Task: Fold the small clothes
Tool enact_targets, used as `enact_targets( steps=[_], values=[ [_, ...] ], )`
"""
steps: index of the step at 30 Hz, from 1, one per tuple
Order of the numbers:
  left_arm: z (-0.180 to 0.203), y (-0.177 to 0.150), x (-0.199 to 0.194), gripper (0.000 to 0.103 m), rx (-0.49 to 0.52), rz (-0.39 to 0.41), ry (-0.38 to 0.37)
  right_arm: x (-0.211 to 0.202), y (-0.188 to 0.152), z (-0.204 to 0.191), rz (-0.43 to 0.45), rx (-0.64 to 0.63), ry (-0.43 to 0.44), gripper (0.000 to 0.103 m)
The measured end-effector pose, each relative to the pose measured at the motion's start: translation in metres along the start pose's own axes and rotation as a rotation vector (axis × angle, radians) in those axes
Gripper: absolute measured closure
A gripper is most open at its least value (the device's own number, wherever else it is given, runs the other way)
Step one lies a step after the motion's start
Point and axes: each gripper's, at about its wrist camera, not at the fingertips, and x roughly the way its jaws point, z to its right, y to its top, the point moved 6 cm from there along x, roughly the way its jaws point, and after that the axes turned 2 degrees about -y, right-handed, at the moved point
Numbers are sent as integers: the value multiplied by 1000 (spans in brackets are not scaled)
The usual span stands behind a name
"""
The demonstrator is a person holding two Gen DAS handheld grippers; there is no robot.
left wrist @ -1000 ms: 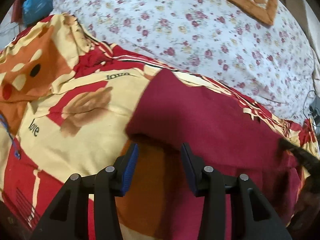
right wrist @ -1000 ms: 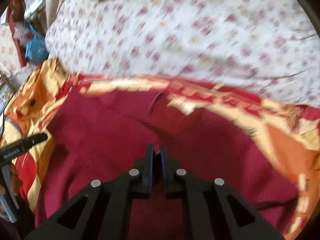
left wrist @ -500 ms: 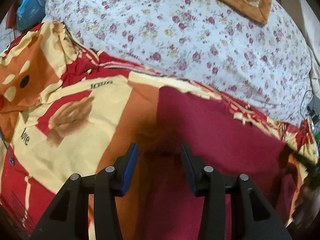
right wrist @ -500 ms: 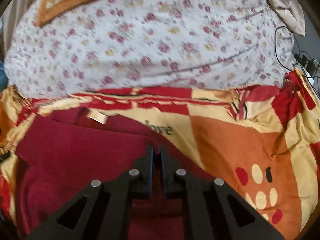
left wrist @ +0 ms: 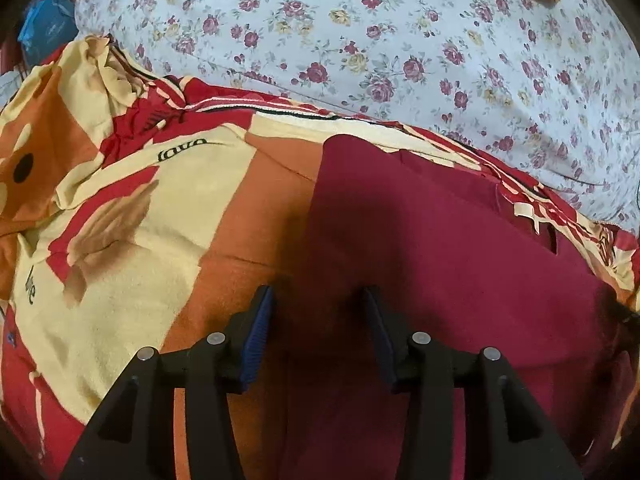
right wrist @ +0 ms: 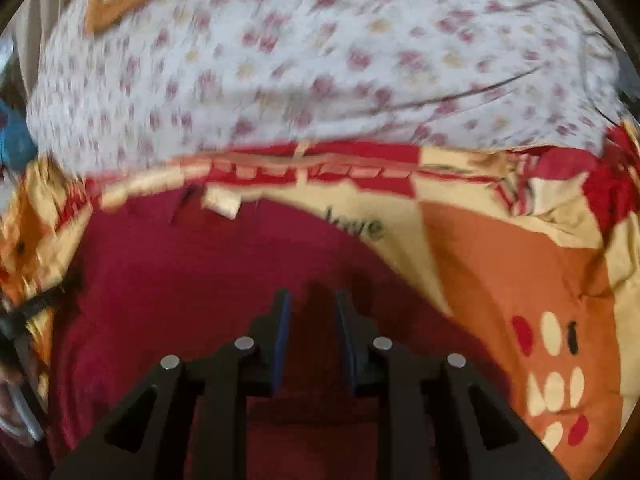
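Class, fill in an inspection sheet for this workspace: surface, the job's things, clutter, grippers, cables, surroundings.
Surface: red, cream and orange patterned blanket, wrinkled at its far edge.
Job's things: dark red garment spread on the blanket; pale label at its far edge.
Clutter: nothing seen on the blanket.
Grippers: left gripper open over the garment's left edge; right gripper open over the garment.
Cables: nothing seen clearly.
Surroundings: white floral bedding behind; blue bag far left.

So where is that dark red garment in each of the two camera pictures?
Left wrist view: the dark red garment fills the centre and lower right, ahead of the gripper.
Right wrist view: it fills the centre and lower left.
Shared landmark: the white flowered bedding across the top of both.
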Motion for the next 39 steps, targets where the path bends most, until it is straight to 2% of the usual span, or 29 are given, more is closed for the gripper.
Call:
enact_targets(
  steps=[2,4,9,12,14,15,20,24,30,34,36,37,38,39],
  values=[
    [0,0,-1,65,4,-4,0,25,-7,0,-54,-12,-42,79],
    [0,0,-6,65,4,-10,-3,27,-5,1,-17,-13,-52,78],
    [4,-7,-29,65,19,9,-15,-7,-7,6,-9,30,67,74],
    [12,-13,-43,65,32,20,-48,-46,-20,10,18,27,141,62],
    [20,-17,-53,65,53,28,-62,-66,-31,11,24,-5,144,49],
    [24,-20,-58,65,67,33,-71,-74,-36,11,23,-22,144,48],
    [44,-34,-75,65,115,33,-109,-113,-86,10,-33,-78,184,47],
    [54,-44,-80,65,144,21,-118,-124,-130,-2,-126,-87,291,47],
    [51,-50,-86,65,139,22,-112,-122,-177,-28,-215,-85,464,47],
    [49,-52,-90,65,134,22,-117,-96,-186,-25,-229,17,475,47],
    [47,-53,-92,65,139,24,-115,-95,-181,-22,-172,83,531,51],
    [45,-54,-93,65,140,25,-113,-98,-176,-23,-138,79,539,65],
    [44,-53,-94,65,139,25,-111,-103,-170,-24,-106,51,529,88],
    [41,-52,-95,65,134,27,-109,-107,-165,-26,-85,34,517,93]
  ],
)
